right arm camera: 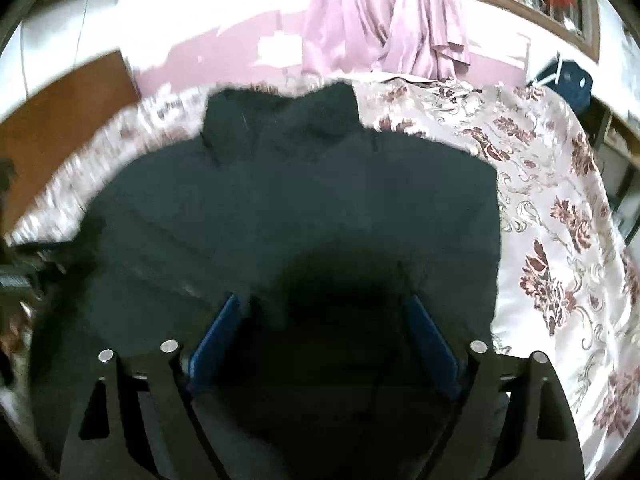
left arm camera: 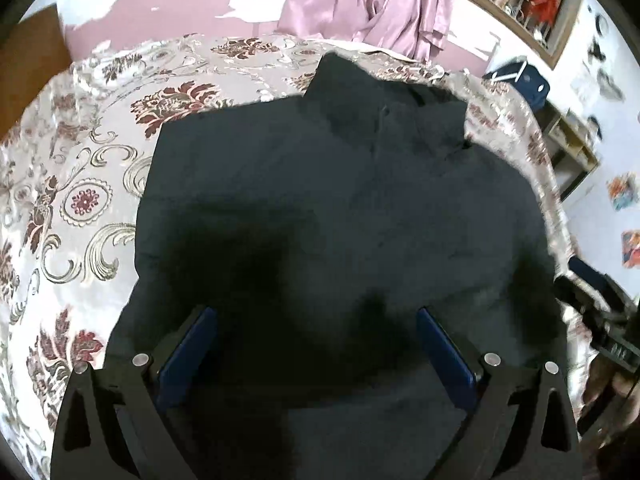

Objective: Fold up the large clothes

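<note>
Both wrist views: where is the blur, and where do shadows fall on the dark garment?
Left wrist view: mostly sharp, slight smear at the right edge; a deep shadow sits on the dark garment between the open left claw. Right wrist view: the floral bedspread smears at the left; shadow pools by the open right claw.

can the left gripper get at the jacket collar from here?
Probably yes. The left gripper is open over the dark jacket, and nothing lies on the cloth between it and the collar at the far end.
</note>
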